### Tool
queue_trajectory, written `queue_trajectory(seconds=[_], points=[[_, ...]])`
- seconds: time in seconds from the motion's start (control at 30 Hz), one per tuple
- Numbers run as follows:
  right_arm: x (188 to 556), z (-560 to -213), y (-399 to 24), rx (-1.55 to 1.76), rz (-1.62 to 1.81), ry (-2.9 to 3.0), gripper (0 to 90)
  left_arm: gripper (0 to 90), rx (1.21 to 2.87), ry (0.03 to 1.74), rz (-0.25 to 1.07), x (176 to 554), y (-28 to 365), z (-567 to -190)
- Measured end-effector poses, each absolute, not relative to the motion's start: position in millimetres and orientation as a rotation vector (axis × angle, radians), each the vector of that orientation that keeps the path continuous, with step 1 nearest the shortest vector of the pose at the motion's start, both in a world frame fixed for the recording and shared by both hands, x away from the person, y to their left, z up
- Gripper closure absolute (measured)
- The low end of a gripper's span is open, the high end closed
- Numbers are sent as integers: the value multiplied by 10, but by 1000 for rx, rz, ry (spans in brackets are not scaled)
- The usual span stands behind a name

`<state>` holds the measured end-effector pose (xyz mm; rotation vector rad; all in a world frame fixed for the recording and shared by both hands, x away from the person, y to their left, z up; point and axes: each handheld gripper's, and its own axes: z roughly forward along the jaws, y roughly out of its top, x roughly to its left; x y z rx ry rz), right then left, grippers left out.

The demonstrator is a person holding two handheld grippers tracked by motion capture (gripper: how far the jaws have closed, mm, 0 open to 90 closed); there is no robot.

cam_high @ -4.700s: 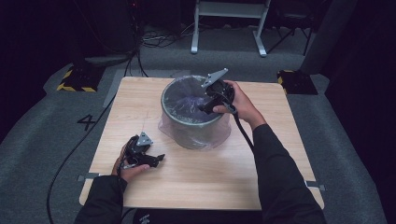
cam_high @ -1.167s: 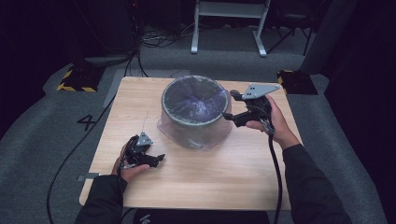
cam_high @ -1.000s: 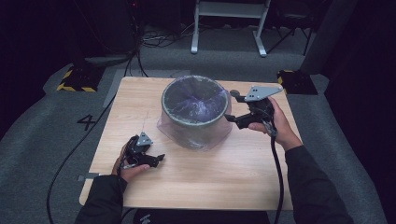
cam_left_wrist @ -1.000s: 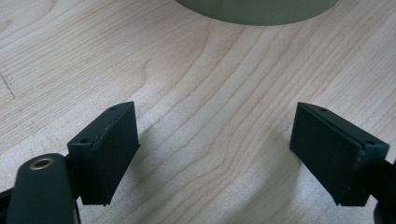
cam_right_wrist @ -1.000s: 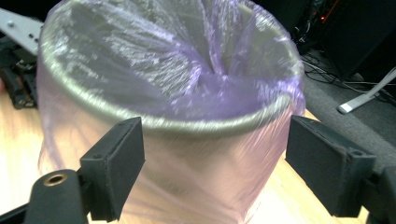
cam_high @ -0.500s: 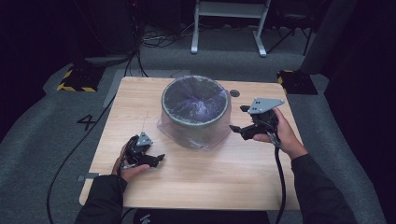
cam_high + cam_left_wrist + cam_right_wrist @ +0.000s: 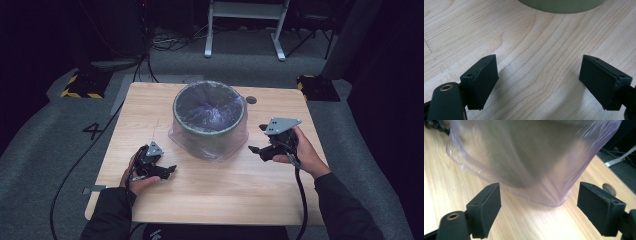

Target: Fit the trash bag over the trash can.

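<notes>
On the wooden surface [image 7: 210,190], seen from the high view, a grey bin [image 7: 209,120] stands near the middle, lined with a clear bag [image 7: 235,145] whose skirt hangs down over the outside of its wall. The left hand-held gripper [image 7: 167,171] rests low on the surface in front of the bin and to its left, apart from it. The right hand-held gripper [image 7: 254,149] sits just beside the bin's right side, jaws pointing at the bag

In the left gripper view, the left hand-held gripper [image 7: 539,82] has its jaws spread wide over bare wood, nothing between them; the bin's base [image 7: 561,6] shows at the top edge, well ahead

In the right gripper view, the right hand-held gripper [image 7: 537,207] is likewise wide open and empty, with the bag's hanging lower edge [image 7: 524,170] close ahead of the pads, not touching them
</notes>
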<state>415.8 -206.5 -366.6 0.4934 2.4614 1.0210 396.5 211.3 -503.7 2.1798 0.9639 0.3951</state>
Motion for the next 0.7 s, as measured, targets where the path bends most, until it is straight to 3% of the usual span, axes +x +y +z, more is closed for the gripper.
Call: queue_trajectory(seconds=[0.7], points=[[4016,-4228,-2175,543,896,2588,186,147,2182,958,393,3973,2110,-5037]])
